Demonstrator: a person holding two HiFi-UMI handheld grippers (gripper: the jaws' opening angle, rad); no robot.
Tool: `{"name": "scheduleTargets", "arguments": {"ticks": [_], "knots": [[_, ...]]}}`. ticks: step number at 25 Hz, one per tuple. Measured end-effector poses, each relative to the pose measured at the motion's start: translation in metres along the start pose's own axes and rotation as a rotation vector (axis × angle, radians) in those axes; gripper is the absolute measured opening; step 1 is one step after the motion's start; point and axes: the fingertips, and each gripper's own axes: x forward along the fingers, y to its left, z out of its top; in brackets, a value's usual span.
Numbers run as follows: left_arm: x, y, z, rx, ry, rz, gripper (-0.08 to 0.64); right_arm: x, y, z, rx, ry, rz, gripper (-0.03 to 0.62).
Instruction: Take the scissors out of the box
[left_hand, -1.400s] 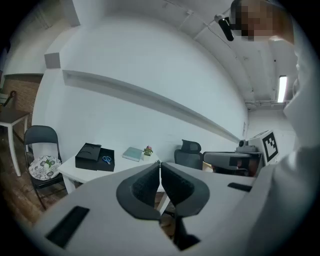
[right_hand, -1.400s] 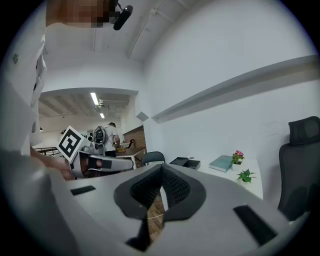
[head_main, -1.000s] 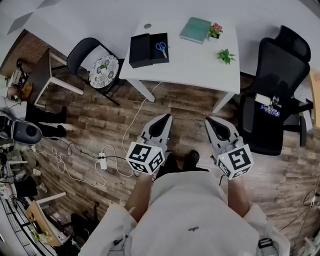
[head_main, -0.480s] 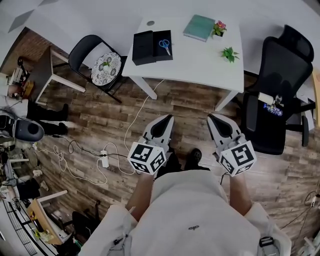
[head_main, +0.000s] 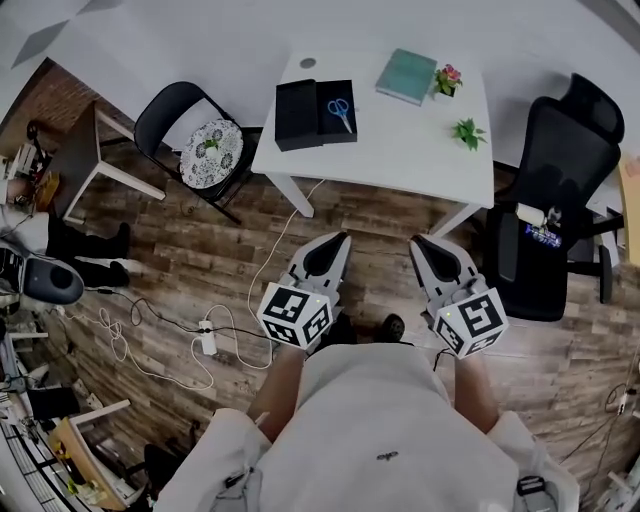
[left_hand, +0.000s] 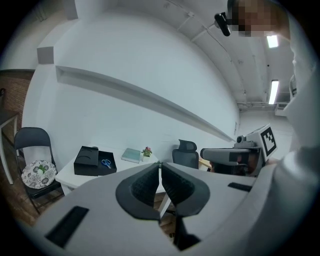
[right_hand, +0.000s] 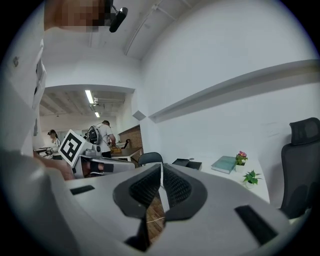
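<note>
The scissors (head_main: 341, 112) lie in the black box (head_main: 300, 112) on the white table (head_main: 400, 150) at 12 o'clock, well apart from both grippers. The left gripper (head_main: 333, 242) and the right gripper (head_main: 424, 244) have their jaws pressed together on nothing. A folding chair (head_main: 205, 150) stands at 10 o'clock and an office chair (head_main: 555, 190) at 2 o'clock.

Looked like an office or shared lab space to me. There was a white desk (head_main: 400, 140) against a plain white wall, a black swivel office chair (head_main: 560, 150) next to it, and a folding chair (head_main: 165, 108). A power strip (head_main: 207, 342) had cables trailing over the wood-look floor (head_main: 180, 230). Tube lights (left_hand: 273, 92) ran overhead and people (right_hand: 102, 132) stood at benches further back.
</note>
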Motion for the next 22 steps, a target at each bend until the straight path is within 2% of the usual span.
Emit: {"name": "scheduleTargets", "arguments": {"ticks": [4,8,12,22], "knots": [[0.005,0.03,0.012,0.026,0.013,-0.018,0.029,0.031,0.005,0.01,0.001,0.004,-0.017,0.048],[0.009,0.063,0.018,0.017,0.019,-0.026,0.031,0.062,0.008,0.013,0.002,0.016,-0.027,0.064],[0.013,0.094,0.021,0.012,0.029,-0.037,0.094,0.089,0.013,0.015,-0.004,0.037,-0.04,0.074],[0.0,0.151,0.039,0.046,0.013,-0.097,0.098,0.149,0.04,0.017,0.019,0.04,-0.087,0.078]]}}
